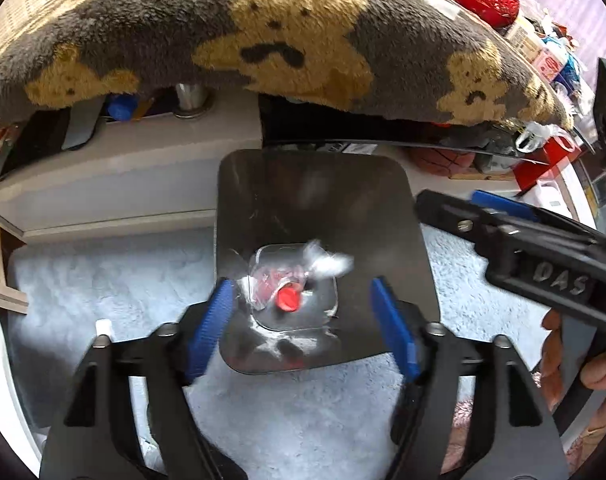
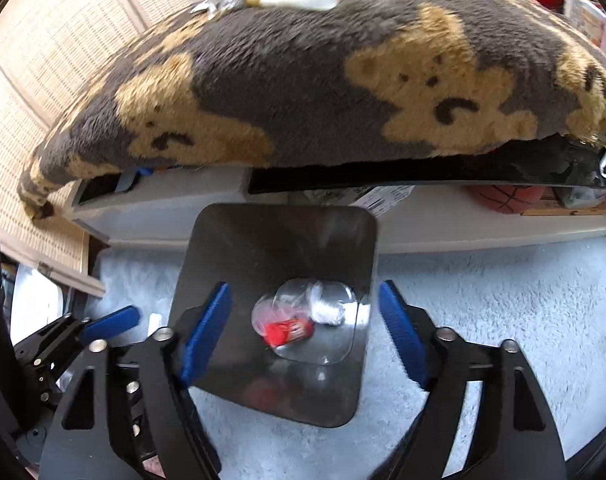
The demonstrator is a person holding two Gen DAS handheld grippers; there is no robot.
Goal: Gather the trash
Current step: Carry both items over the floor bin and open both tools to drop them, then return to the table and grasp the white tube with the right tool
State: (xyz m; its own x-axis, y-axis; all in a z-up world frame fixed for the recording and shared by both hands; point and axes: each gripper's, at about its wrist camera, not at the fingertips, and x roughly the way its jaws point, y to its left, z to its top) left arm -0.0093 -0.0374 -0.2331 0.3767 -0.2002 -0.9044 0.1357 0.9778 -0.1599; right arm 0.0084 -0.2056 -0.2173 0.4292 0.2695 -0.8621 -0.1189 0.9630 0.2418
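While above bin (image 1: 263,184), both jaws wide — empty.

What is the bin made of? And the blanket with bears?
The bin looks like shiny dark metal or glossy plastic: its smooth walls show streaky reflections. The blanket looks like soft plush fleece, with fuzzy fibres standing up.

Glossy metal bin (image 1: 327,200), fuzzy plush blanket (image 1: 263,32), shaggy pale carpet (image 1: 103,280), crinkled clear plastic trash (image 1: 287,276)
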